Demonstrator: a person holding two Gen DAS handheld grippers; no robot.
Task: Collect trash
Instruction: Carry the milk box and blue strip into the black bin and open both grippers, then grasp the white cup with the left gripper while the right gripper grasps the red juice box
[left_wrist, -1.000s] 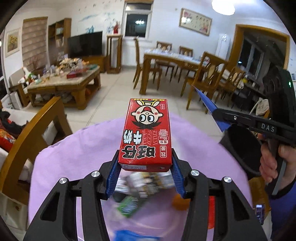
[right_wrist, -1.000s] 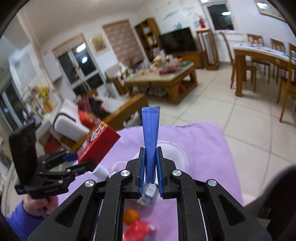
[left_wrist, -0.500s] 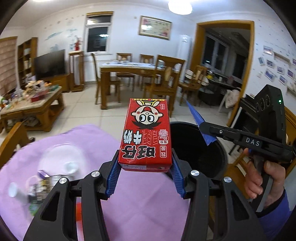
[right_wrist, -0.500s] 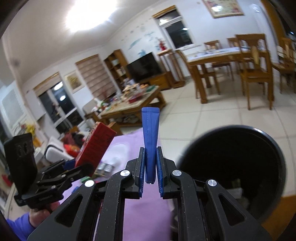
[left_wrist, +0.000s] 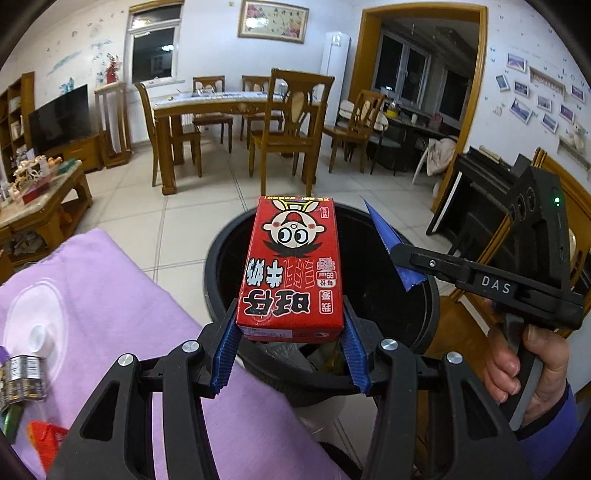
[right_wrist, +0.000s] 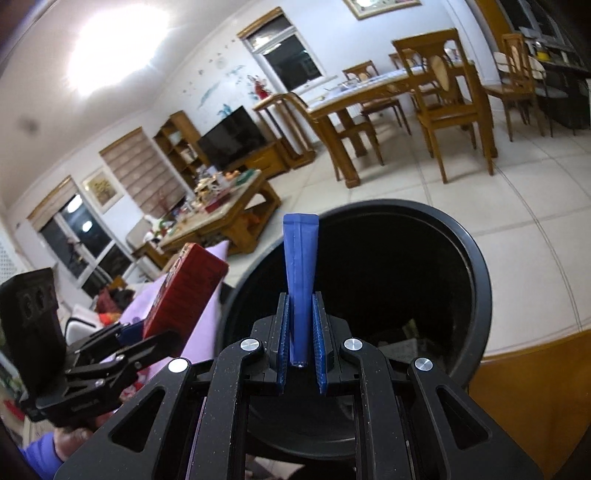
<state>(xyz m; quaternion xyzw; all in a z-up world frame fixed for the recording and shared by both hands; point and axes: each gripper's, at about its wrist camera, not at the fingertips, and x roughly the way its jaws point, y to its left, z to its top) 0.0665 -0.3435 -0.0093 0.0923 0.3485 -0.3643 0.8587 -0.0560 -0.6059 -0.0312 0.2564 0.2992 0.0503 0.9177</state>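
My left gripper (left_wrist: 290, 330) is shut on a red milk carton (left_wrist: 291, 266) with a cartoon face, held over the near rim of a round black trash bin (left_wrist: 221, 258). The right gripper (right_wrist: 301, 321) is shut on a thin blue wrapper (right_wrist: 300, 266) that stands up between its pads, above the bin's (right_wrist: 476, 266) dark mouth. In the left wrist view the blue wrapper (left_wrist: 388, 240) and right gripper (left_wrist: 406, 258) hang over the bin's right side. In the right wrist view the carton (right_wrist: 181, 288) shows at the left beside the bin. Some trash lies at the bin's bottom.
A table under a purple cloth (left_wrist: 110, 295) lies left of the bin, with a silver wrapper (left_wrist: 22, 376), a red packet (left_wrist: 48, 439) and a clear lid (left_wrist: 37, 325) on it. Wooden chairs (left_wrist: 288, 125) and a dining table (left_wrist: 207, 107) stand behind on the tiled floor.
Both grippers swung right, away from the purple table, and lowered over the black bin, which now fills the view under them. Each still holds its item.
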